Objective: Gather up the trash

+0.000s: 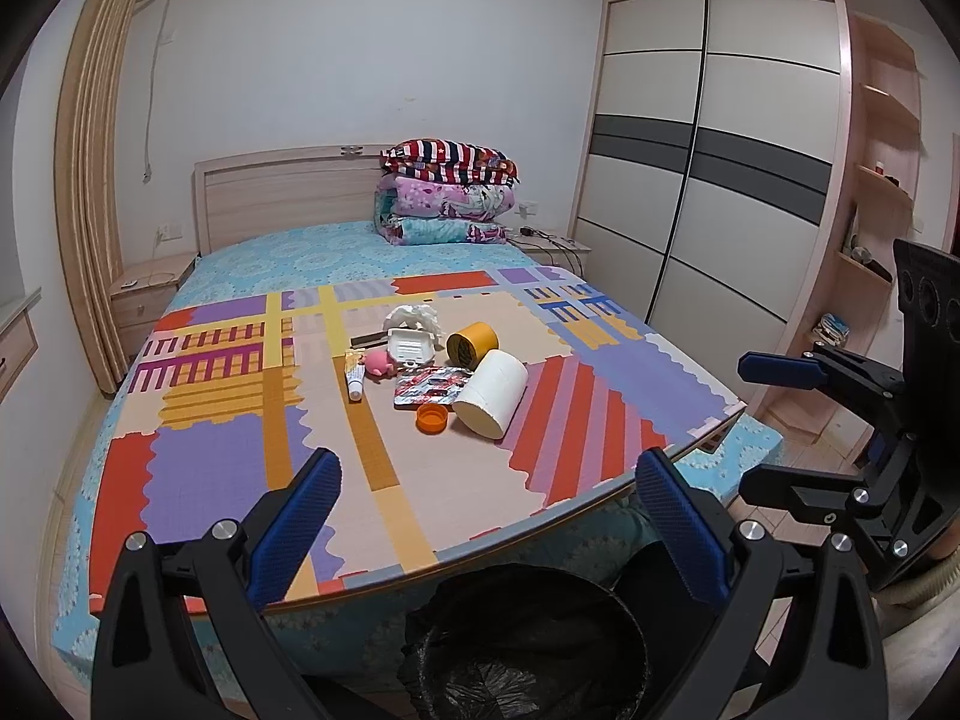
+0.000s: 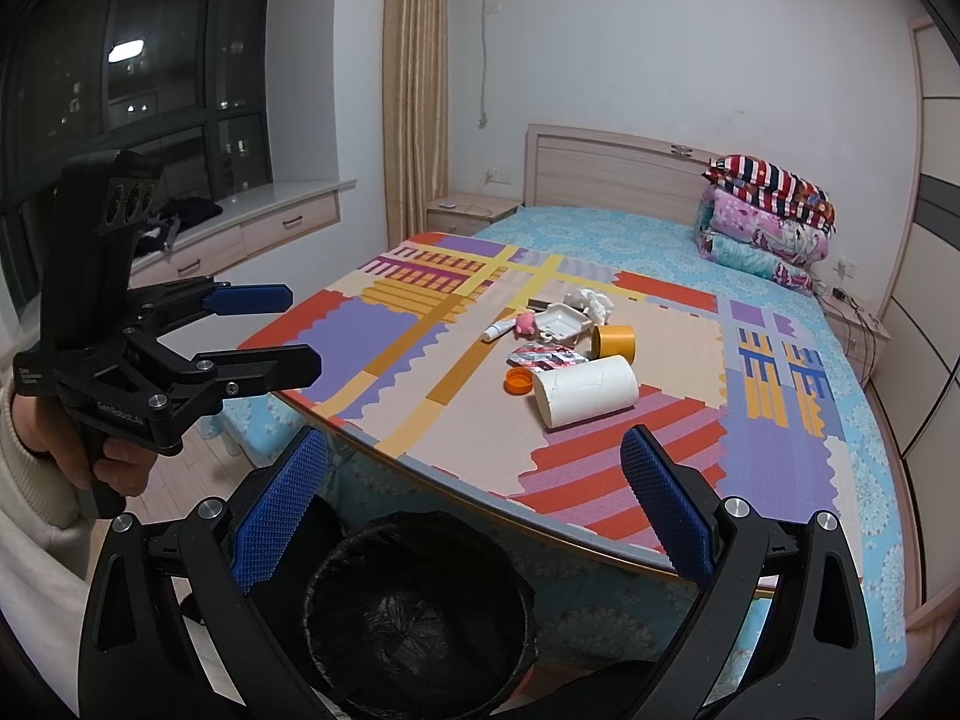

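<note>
- Bin point(image 2: 420, 612): round, lined with a black bag, open top, standing on the floor against the near edge of the bed.
- Crumpled white tissue point(image 1: 414, 318): farthest of the cluster on the patterned mat point(image 1: 240, 420).
- White plastic tray point(image 1: 410, 347): open side up, just in front of the tissue.
- Tube point(image 1: 354, 378): white, lying flat, left of the cluster.
- Pink toy point(image 1: 379, 363): small, beside the tube.
- Yellow tape roll point(image 1: 471, 343): on edge.
- Red-and-silver wrapper point(image 1: 429, 387): flat.
- Orange cap point(image 1: 432, 419): open side up.
- White paper roll point(image 1: 491, 393): on its side, nearest.
</note>
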`<state>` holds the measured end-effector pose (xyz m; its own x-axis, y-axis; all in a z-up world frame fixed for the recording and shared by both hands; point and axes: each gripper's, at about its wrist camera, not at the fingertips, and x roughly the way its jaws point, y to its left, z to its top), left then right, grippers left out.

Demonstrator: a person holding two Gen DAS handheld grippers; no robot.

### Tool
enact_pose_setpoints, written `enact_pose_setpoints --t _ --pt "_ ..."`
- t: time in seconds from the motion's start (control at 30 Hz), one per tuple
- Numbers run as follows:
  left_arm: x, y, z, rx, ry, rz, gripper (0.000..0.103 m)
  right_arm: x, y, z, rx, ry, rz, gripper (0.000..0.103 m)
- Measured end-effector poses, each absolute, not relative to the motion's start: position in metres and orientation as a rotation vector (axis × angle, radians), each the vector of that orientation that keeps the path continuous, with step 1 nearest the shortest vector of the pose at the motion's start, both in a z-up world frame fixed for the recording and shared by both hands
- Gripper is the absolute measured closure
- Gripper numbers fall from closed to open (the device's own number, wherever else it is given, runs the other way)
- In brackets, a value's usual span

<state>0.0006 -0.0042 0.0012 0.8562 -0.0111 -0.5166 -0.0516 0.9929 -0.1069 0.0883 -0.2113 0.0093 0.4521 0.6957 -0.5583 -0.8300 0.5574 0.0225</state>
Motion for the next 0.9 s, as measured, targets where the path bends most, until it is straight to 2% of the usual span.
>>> enact_pose_setpoints --t 0.9 --pt "0.018 0.016 -0.009 -0.138 0.582 0.055 0.008 0.104 -0.202 -0.002 -0.262 0.601 0.938 0.003"
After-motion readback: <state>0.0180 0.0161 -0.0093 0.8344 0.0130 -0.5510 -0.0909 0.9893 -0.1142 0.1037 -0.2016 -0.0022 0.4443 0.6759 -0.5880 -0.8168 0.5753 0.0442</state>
